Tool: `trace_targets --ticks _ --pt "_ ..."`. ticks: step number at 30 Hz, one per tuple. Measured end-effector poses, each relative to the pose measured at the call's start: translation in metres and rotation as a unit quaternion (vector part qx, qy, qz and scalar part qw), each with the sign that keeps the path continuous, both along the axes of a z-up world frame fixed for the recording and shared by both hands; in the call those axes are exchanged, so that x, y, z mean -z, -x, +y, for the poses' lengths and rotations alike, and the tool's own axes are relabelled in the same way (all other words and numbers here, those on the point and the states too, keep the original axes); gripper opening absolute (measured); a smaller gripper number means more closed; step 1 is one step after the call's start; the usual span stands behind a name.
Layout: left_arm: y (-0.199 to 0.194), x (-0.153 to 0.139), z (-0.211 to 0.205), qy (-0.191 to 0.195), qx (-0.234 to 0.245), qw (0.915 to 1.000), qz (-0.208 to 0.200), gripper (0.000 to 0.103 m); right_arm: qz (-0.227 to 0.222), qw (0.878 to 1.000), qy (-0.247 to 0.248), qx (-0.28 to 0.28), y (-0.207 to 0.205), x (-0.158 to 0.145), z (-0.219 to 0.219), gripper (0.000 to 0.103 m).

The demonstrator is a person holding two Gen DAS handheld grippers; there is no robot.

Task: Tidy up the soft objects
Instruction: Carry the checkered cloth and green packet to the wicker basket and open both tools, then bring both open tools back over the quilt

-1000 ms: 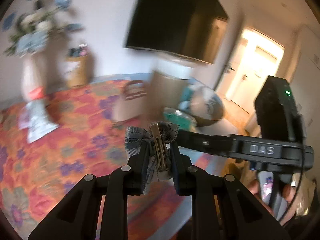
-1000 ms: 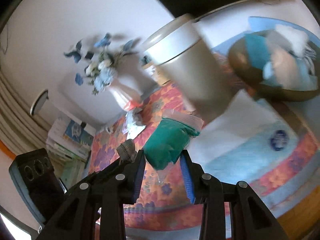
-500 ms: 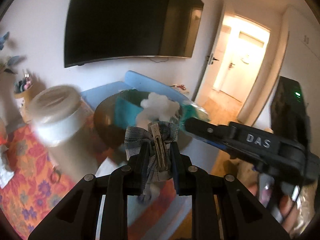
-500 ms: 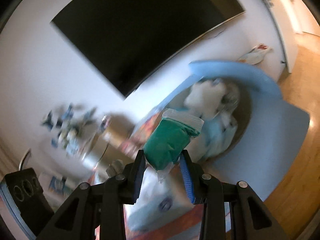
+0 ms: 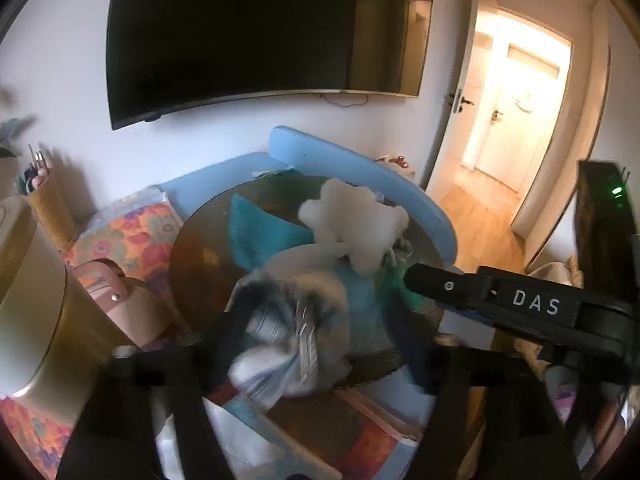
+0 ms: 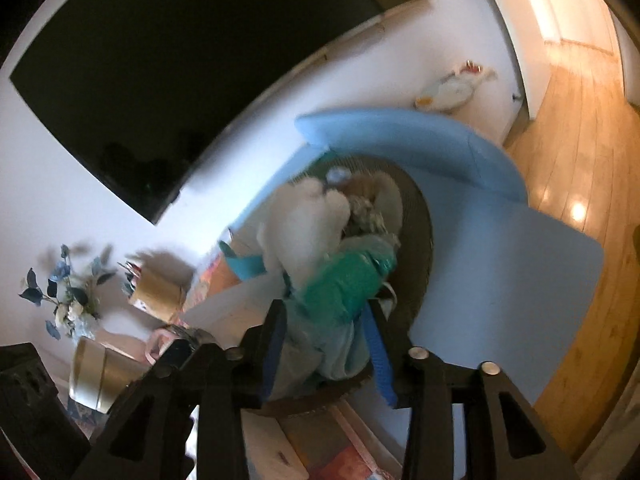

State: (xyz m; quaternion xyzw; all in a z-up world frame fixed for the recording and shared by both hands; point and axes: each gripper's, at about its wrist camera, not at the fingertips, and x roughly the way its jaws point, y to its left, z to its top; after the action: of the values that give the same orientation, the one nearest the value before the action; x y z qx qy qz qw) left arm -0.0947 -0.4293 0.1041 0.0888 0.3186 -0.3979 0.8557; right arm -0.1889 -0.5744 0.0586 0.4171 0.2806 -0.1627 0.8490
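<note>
A round dark woven basket [image 5: 200, 256] [image 6: 424, 216] holds soft things: a white plush [image 5: 356, 220] [image 6: 304, 216], a teal cushion [image 5: 260, 236] and pale cloth. My left gripper [image 5: 316, 340] is blurred with its jaws wide apart; the plaid bow with a metal clip [image 5: 296, 332] is blurred between them, over the basket's near side. My right gripper [image 6: 326, 328] is open above the basket; the green bag [image 6: 344, 284] lies just ahead of its fingers on the pile. The right gripper also shows in the left wrist view [image 5: 416, 280].
The basket rests on a light blue seat [image 6: 500, 264] by the white wall under a black TV [image 5: 256, 32]. A beige canister [image 5: 28, 280], a pink bag [image 5: 112, 300] and a pen pot [image 5: 44, 200] stand left. An open doorway [image 5: 516, 112] and wood floor lie right.
Both grippers swung right to the basket and dropped closer over it. Both have opened: the bow and the green bag are no longer pinched and sit at the pile.
</note>
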Motion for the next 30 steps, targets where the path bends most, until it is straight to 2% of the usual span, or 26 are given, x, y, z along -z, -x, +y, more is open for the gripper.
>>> trace_targets --ticks 1,4,9,13,15,19,21,23,24,25,27,30 --pt "0.003 -0.001 0.002 0.006 0.003 1.0000 -0.005 0.076 -0.003 1.000 -0.012 0.002 0.003 0.005 -0.002 0.054" --pt "0.016 -0.005 0.008 0.012 0.025 0.9995 -0.014 0.076 -0.023 0.999 -0.033 0.006 0.016 0.009 -0.004 0.056" --pt "0.040 -0.017 0.039 0.024 0.032 0.9985 -0.038 0.076 -0.031 0.999 -0.015 0.010 0.034 -0.004 0.009 0.056" --pt "0.059 -0.034 0.091 0.051 0.023 0.9969 -0.056 0.076 -0.053 0.998 0.034 -0.006 0.053 -0.029 0.046 0.058" --pt "0.064 -0.040 0.119 0.053 0.007 0.9964 -0.066 0.076 -0.070 0.995 0.066 -0.021 0.060 -0.042 0.071 0.062" --pt "0.062 -0.052 0.178 0.050 -0.042 0.9949 -0.077 0.076 -0.113 0.980 0.144 -0.083 0.063 -0.076 0.138 0.062" --pt "0.056 -0.058 0.215 0.044 -0.098 0.9897 -0.094 0.076 -0.132 0.968 0.169 -0.132 0.056 -0.091 0.173 0.062" --pt "0.045 -0.060 0.254 0.031 -0.170 0.9787 -0.111 0.081 -0.152 0.951 0.190 -0.190 0.045 -0.102 0.215 0.062" --pt "0.038 -0.059 0.273 0.026 -0.200 0.9727 -0.114 0.082 -0.157 0.944 0.197 -0.212 0.039 -0.105 0.234 0.066" --pt "0.033 -0.058 0.291 0.022 -0.225 0.9673 -0.114 0.083 -0.157 0.938 0.202 -0.233 0.030 -0.106 0.254 0.074" --pt "0.018 -0.050 0.335 0.016 -0.279 0.9548 -0.101 0.083 -0.151 0.927 0.213 -0.268 0.013 -0.102 0.289 0.079" --pt "-0.007 -0.027 0.393 0.003 -0.342 0.9374 -0.065 0.083 -0.119 0.912 0.234 -0.315 -0.021 -0.087 0.340 0.079"
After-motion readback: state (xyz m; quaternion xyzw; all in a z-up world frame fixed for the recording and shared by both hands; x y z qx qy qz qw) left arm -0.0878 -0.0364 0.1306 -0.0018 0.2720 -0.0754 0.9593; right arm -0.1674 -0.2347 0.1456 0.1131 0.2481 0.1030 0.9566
